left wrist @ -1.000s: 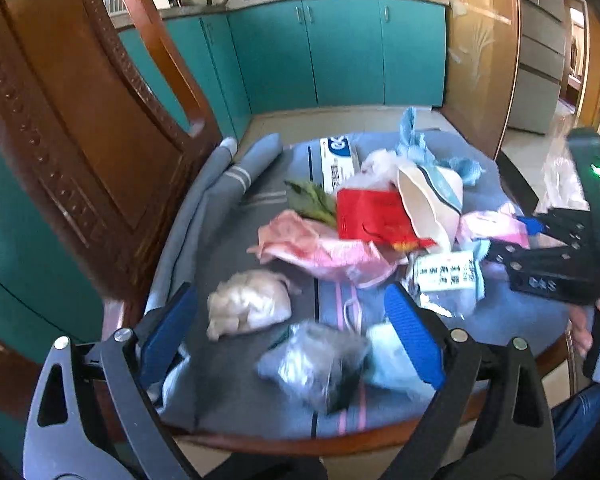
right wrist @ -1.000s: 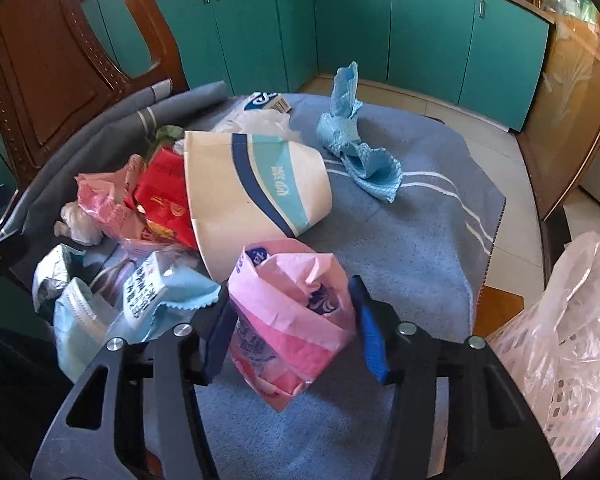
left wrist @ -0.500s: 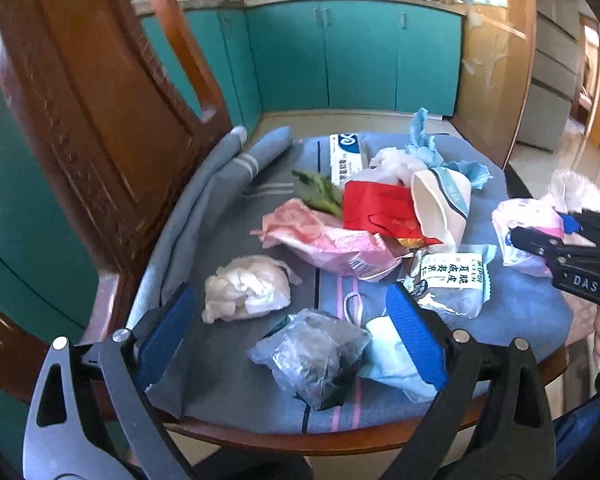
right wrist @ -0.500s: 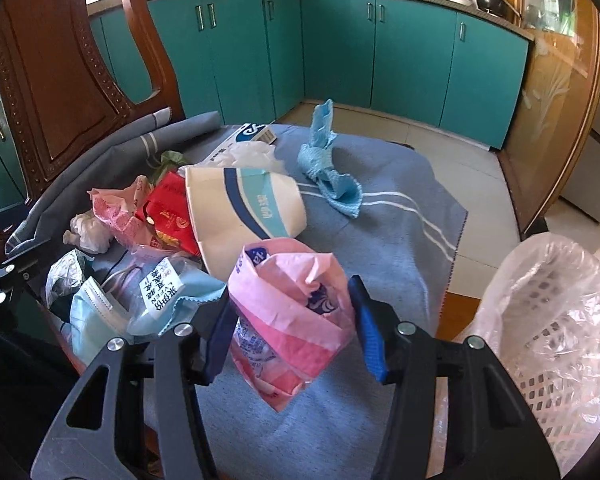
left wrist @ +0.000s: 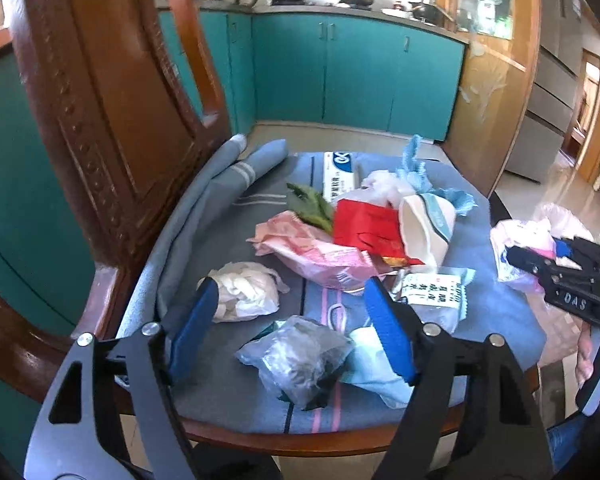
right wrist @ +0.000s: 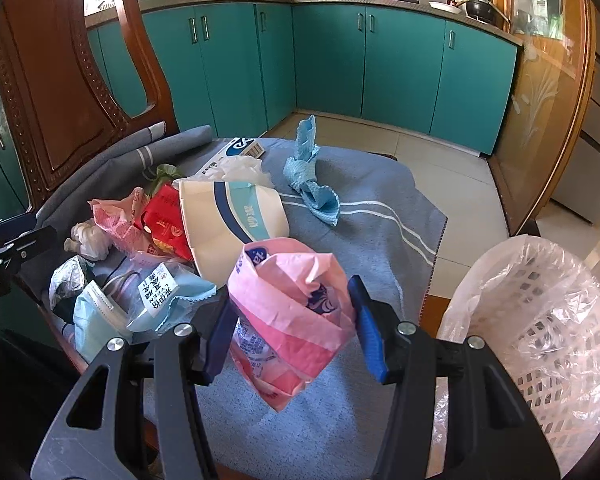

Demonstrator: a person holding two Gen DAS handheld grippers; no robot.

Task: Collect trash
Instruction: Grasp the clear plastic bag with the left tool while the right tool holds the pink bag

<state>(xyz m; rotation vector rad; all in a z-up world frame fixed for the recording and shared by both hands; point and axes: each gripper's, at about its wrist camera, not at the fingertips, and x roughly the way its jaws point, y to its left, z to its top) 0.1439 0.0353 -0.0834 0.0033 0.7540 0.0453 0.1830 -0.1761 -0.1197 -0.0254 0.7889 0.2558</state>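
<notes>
My right gripper [right wrist: 292,320] is shut on a pink tissue wrapper [right wrist: 288,316] and holds it above the blue cloth, left of the white bag-lined basket [right wrist: 540,328]. It also shows in the left wrist view [left wrist: 540,256]. My left gripper [left wrist: 296,320] is open and empty, hovering over a grey plastic wad [left wrist: 300,356] and a white tissue ball [left wrist: 244,292]. On the chair seat lie a face mask [right wrist: 96,316], a paper cup [right wrist: 228,220], a red packet [left wrist: 364,228], a pink wrapper [left wrist: 316,252] and a blue rag [right wrist: 312,184].
The trash lies on a blue cloth [right wrist: 372,248] over a wooden chair seat. The chair back [left wrist: 100,112] rises on the left. Teal cabinets [right wrist: 340,56] line the far wall. A white box [left wrist: 340,176] lies at the back.
My right gripper has lifted and moved right with the pink wrapper, toward the basket. My left gripper has risen and drawn back slightly, still open.
</notes>
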